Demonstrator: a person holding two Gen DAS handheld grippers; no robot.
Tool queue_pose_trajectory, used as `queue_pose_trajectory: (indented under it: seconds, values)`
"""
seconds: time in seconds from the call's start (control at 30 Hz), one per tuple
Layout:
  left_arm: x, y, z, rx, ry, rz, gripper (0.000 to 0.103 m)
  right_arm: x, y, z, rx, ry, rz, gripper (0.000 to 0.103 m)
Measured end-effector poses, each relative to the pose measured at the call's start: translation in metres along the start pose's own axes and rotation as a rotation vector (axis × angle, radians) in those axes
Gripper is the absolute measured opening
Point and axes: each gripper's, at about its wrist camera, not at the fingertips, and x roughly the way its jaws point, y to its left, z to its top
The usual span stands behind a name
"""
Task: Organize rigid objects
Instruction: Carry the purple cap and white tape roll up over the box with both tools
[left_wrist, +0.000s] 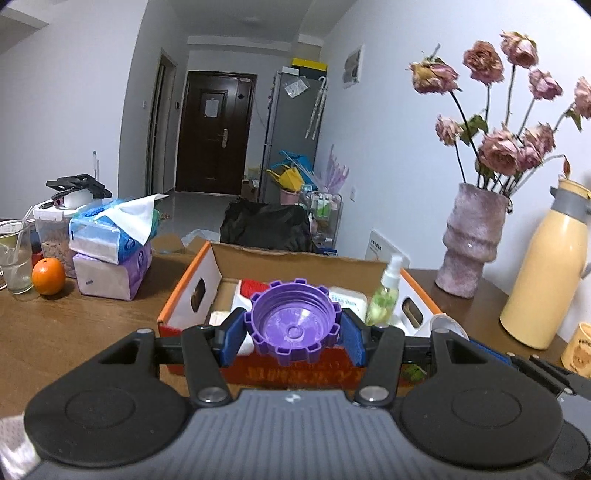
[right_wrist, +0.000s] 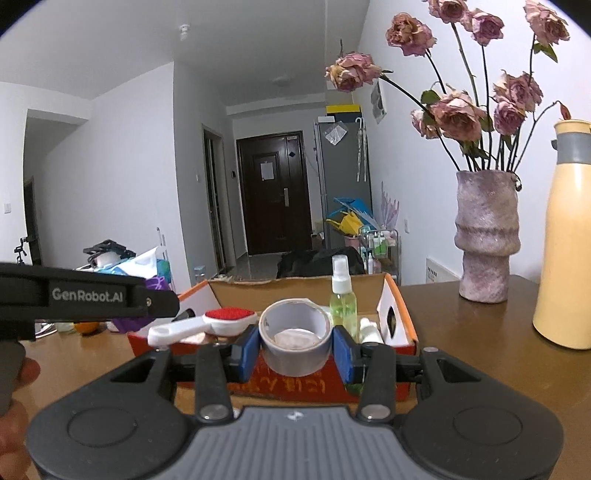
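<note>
- In our left gripper (left_wrist: 293, 334) we hold a purple plastic screw cap with a toothed rim (left_wrist: 293, 321); the jaws are partly closed and the blue pads (left_wrist: 233, 338) press on its two sides, the hollow side turned to the camera
- We judge this cap light and stiff, but the smooth plastic may slip, so the pads should sit on the teeth, as they do
- In our right gripper (right_wrist: 295, 349) we hold a grey roll of adhesive tape (right_wrist: 295, 334), clamped across its outer wall, jaws partly closed
- We judge the roll light and firm; a hard squeeze could bend the ring to an oval, so a moderate grip across the width is best
- Both things hang just before the orange and white cardboard box (left_wrist: 177, 301) on the brown wooden table (left_wrist: 55, 332)
- Only the right view shows the white brush with a red pad (right_wrist: 210, 323) on the box edge, and the left gripper from its side
- Only the left view shows, further away, the orange fruit (left_wrist: 48, 281) and the stacked tissue packs (left_wrist: 110, 254)
- Behind stands the pink rough vase with dried roses (right_wrist: 487, 236)
</note>
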Motion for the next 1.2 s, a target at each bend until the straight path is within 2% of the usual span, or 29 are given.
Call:
queue_pose_trajectory:
  seconds: [0.63,1.2]
  values:
    - [0.065,0.01,0.026,-0.009,-0.019,0.032,0.056,0.075,0.009,0.02,0.004,0.012,0.021,0.042]
    - [0.117,0.02,0.04,0.012,0.002,0.063,0.056,0.128,0.006,0.028,-0.01,0.034,0.031,0.042]
